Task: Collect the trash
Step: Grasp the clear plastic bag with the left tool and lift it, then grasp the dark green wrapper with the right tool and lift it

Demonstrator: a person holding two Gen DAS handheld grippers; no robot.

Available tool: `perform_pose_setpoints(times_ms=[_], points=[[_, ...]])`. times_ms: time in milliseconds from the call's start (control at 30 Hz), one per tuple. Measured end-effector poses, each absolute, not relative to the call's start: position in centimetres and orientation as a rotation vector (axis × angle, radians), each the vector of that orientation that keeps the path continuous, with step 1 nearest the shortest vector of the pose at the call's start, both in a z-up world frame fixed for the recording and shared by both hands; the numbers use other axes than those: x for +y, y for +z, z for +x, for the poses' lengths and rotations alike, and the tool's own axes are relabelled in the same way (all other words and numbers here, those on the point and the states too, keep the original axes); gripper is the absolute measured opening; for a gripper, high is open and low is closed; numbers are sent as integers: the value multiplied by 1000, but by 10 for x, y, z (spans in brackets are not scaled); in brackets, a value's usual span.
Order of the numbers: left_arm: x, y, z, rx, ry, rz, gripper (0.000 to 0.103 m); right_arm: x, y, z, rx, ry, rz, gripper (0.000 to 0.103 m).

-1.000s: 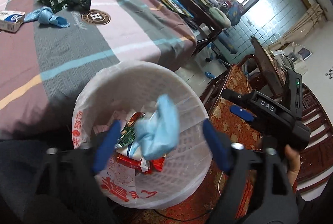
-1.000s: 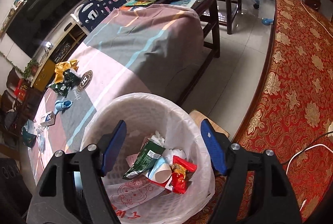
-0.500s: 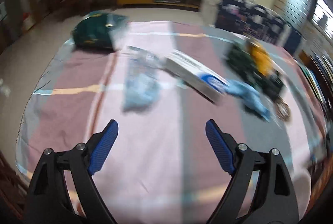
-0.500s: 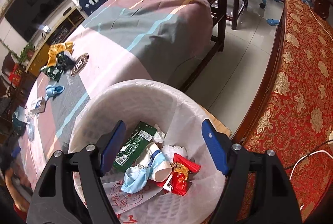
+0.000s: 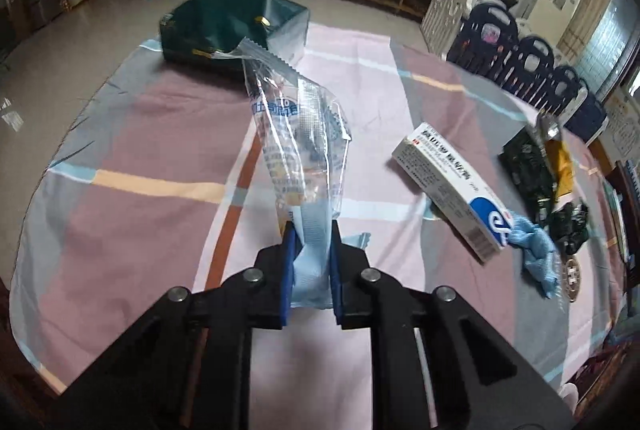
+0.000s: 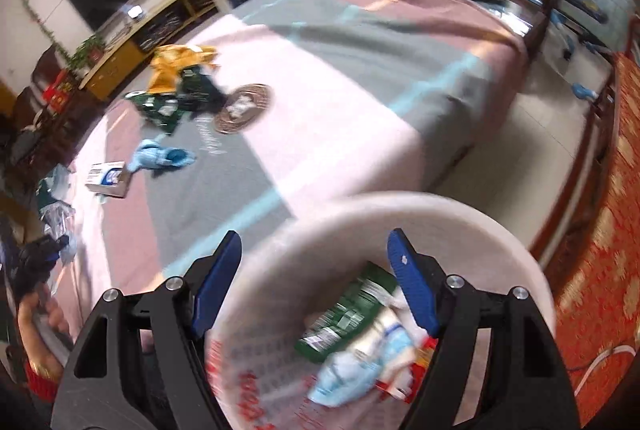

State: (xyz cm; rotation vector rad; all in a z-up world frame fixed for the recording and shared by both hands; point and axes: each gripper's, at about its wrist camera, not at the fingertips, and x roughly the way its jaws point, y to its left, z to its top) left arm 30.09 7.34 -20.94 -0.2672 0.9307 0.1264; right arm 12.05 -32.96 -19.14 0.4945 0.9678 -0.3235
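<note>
Between left gripper (image 5: 311, 242) fingers: Chinese-printed plastic wrapper (image 5: 298, 134)

- The plastic wrapper (image 5: 298, 134) stands up from the tablecloth (image 5: 140, 230), pinched in the left gripper (image 5: 311, 254).
- A carton (image 5: 452, 190) lies right of it, a crumpled cloth (image 5: 536, 250) touching its near end.
- A bag (image 5: 228, 22) sits behind the wrapper.
- The waste basket (image 6: 520, 262) stands off the table's edge, below the right gripper (image 6: 314, 290).

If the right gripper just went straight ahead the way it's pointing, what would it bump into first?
Probably the white bin. The right gripper is open and aimed over its rim, so it would likely reach the far rim, or the trash inside if it dips. Blur makes depth uncertain.
</note>
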Motion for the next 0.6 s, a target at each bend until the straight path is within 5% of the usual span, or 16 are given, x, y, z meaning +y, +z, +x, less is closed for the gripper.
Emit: perform_pose_setpoints(times_ms=[167, 533, 600], points=[[91, -198, 220, 824, 149, -314, 16, -301, -174, 215, 902, -236, 341, 74], [76, -199, 213, 782, 87, -240, 16, -291, -220, 383, 1022, -273, 200, 77], [70, -201, 216, 786, 76, -218, 16, -292, -230, 381, 1026, -230, 221, 51]])
